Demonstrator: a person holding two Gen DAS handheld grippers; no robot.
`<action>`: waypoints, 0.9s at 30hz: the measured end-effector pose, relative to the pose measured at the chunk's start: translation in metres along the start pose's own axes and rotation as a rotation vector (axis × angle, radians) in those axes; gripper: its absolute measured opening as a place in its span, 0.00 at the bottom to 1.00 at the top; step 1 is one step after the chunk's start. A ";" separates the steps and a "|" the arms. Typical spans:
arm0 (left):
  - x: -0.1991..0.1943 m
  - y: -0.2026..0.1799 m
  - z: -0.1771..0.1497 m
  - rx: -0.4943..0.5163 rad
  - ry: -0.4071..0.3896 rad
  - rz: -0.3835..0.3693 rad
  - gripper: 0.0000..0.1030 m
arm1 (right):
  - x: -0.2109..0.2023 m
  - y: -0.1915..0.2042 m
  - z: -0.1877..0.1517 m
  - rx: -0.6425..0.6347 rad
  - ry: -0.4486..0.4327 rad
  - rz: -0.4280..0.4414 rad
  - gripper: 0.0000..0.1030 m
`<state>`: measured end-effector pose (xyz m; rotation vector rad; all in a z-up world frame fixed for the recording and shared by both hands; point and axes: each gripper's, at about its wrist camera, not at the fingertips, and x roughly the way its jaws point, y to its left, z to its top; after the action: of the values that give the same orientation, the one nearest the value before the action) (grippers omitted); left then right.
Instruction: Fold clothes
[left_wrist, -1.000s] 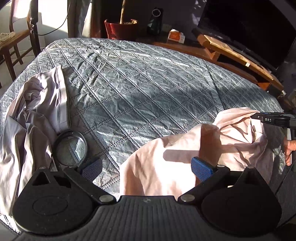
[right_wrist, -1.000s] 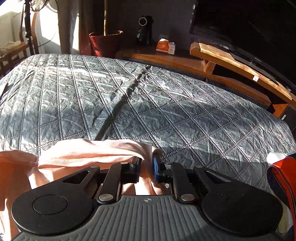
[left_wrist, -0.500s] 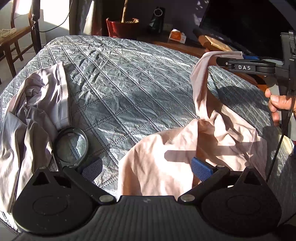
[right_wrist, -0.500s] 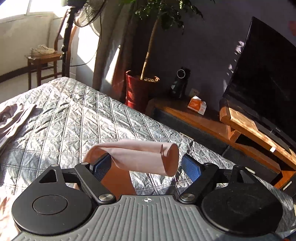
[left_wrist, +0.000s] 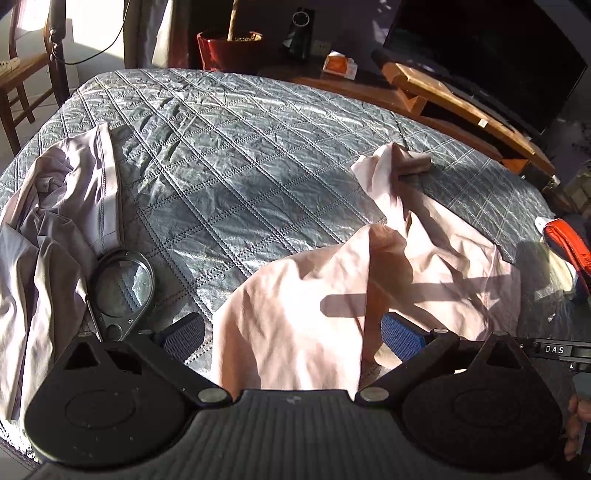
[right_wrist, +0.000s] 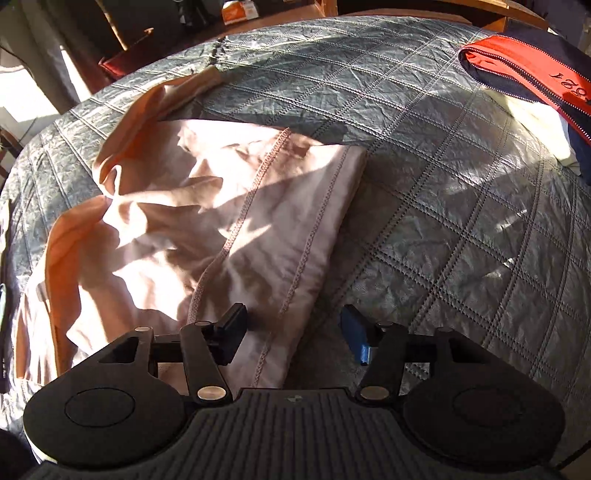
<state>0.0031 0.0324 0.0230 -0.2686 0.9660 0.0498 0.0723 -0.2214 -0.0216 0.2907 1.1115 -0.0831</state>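
A pale pink garment (left_wrist: 369, 266) lies crumpled on the grey quilted bed (left_wrist: 240, 147), one sleeve thrown out toward the far side. My left gripper (left_wrist: 291, 334) is open, low over the garment's near edge, with cloth lying between its fingers. In the right wrist view the same garment (right_wrist: 207, 229) lies with its stitched hem toward me. My right gripper (right_wrist: 291, 336) is open just above that hem, holding nothing. A lilac-grey garment (left_wrist: 48, 221) lies bunched at the bed's left edge.
A round magnifying glass (left_wrist: 122, 284) lies beside the lilac garment. A red and navy zipped item (right_wrist: 535, 66) lies at the bed's right edge. A red plant pot (left_wrist: 229, 48), a wooden TV bench (left_wrist: 461, 96) and a chair (left_wrist: 14, 81) stand beyond the bed.
My right gripper lifted the pink sleeve high, opened and let it go; the sleeve now lies stretched across the bed. The right gripper has dropped low to the garment's hem. My left gripper stayed put.
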 end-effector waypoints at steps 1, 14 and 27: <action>-0.001 -0.001 0.000 0.001 -0.003 -0.001 0.99 | 0.000 0.004 0.004 -0.046 -0.005 -0.005 0.43; -0.007 0.003 -0.004 0.005 -0.017 0.019 0.99 | -0.040 -0.002 0.063 -0.413 -0.222 -0.414 0.37; -0.019 0.010 -0.002 0.011 -0.024 0.040 0.99 | -0.012 0.086 -0.044 0.028 0.096 0.381 0.38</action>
<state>-0.0112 0.0432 0.0350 -0.2381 0.9479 0.0838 0.0468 -0.1280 -0.0122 0.5308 1.1334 0.2559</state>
